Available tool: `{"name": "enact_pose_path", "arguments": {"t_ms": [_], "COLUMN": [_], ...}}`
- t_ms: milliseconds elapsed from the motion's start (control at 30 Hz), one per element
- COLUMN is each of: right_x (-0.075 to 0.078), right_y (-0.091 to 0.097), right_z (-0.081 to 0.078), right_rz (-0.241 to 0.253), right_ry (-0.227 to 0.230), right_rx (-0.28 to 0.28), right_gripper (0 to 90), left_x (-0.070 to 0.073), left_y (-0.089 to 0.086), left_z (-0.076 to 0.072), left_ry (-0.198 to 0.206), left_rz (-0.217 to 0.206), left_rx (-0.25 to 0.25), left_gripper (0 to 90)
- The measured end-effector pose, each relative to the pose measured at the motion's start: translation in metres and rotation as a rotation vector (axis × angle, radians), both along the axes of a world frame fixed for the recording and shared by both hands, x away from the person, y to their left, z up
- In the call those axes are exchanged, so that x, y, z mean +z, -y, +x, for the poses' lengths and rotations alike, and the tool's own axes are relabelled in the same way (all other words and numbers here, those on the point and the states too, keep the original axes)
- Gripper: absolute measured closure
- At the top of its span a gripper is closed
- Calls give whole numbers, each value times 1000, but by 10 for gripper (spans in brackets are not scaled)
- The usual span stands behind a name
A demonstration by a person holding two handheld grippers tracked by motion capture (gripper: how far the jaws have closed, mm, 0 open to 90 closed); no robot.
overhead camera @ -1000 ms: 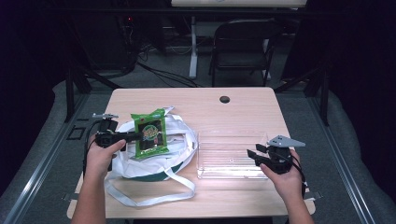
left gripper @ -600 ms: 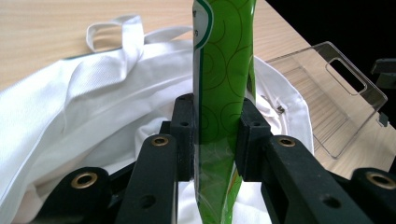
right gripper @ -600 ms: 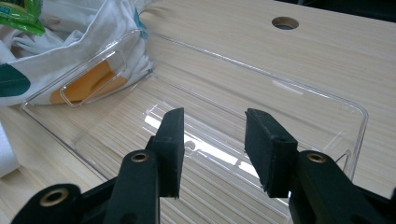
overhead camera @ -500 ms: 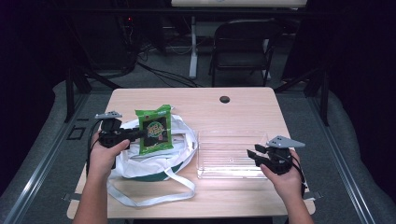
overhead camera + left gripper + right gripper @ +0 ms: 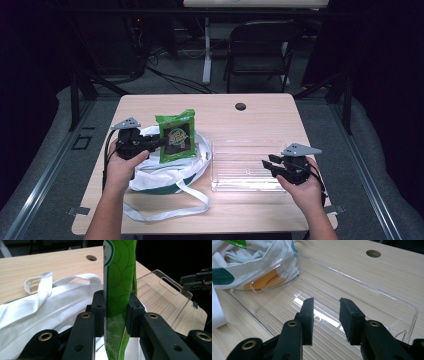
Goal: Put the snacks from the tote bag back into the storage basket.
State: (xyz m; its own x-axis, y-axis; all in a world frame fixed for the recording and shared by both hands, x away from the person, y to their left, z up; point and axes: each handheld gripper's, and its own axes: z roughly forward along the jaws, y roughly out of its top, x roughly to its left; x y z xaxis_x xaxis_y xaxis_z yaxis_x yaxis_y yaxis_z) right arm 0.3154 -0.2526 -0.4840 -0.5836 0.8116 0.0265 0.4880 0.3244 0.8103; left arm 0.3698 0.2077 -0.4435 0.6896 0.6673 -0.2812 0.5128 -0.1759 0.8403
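Note:
A green snack bag (image 5: 176, 136) hangs upright over a white tote bag (image 5: 165, 176) at the table's left. My left gripper (image 5: 162, 142) is shut on it. In the left gripper view both pads pinch the green snack bag (image 5: 120, 277) near its lower edge, above the white tote bag (image 5: 50, 305), with my left gripper (image 5: 116, 312) pointing toward the tray. A clear plastic tray (image 5: 240, 165) lies at the right. My right gripper (image 5: 267, 167) hovers at its near right corner. The jaws of my right gripper (image 5: 325, 315) have just been closing, with nothing between them above the clear tray (image 5: 362, 287).
A round cable hole (image 5: 240, 106) sits at the table's far middle. The tote's long strap (image 5: 170, 210) loops toward the front edge. A folding chair (image 5: 260, 45) stands beyond the table. An orange patch (image 5: 264, 281) shows through the tray's far wall beside the tote.
My left gripper has lifted the green bag and carried it slightly away from the person. The right hand has stayed put.

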Motion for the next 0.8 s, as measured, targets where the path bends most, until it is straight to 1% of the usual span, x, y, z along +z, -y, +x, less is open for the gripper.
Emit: {"name": "enact_pose_path", "arguments": {"t_ms": [33, 100, 133, 167, 233, 333, 367, 400, 433, 467, 533, 567, 600, 667, 700, 800], "right_x": [1, 6, 6, 9, 11, 19, 19, 21, 23, 24, 28, 33, 33, 38, 41, 51], "right_y": [-1, -2, -2, -2, -2, -2, -2, -2, -2, -2, -3, -4, -4, -6, -7, -10], "right_z": [1, 4, 4, 6, 7, 10, 10, 10, 11, 12, 14, 16, 16, 18, 18, 22], "right_rz": [-4, -37, -37, -34, -36, -63, -63, -69, -72, -61, -77, -107, -107, -129, -131, -157], "right_ry": [4, -1, -1, -2, -4, -15, -15, -24, -29, -30, -42, -49, -49, -50, -49, -32], "right_rx": [3, 19, 19, 28, 36, 62, 62, 67, 80, 85, 105, 127, 127, 149, 159, 219], "right_gripper": [650, 656, 656, 656, 655, 653, 653, 653, 654, 654, 653, 654, 654, 653, 649, 625], "left_x": [1, 2, 2, 3, 3, 3, 3, 3, 3, 3, 4, 4, 5, 5, 5, 5], "left_y": [2, 6, 7, 9, 12, 16, 18, 19, 21, 22, 25, 26, 27, 29, 31, 34], "left_z": [0, -1, -2, -2, -3, -3, -3, -4, -4, -4, -5, -6, -6, -7, -8, -9], "left_ry": [11, 14, 19, 21, 22, 28, 30, 33, 35, 38, 48, 54, 58, 76, 77, 86], "left_rz": [-1, -5, -1, -4, -16, -20, -23, -17, -15, -21, -24, -29, -25, -27, -28, -23], "left_rx": [-5, -9, -12, -18, -26, -37, -41, -45, -49, -50, -57, -62, -65, -74, -72, -79], "left_gripper": [732, 732, 732, 732, 733, 733, 733, 733, 733, 733, 733, 733, 733, 733, 733, 733]}}
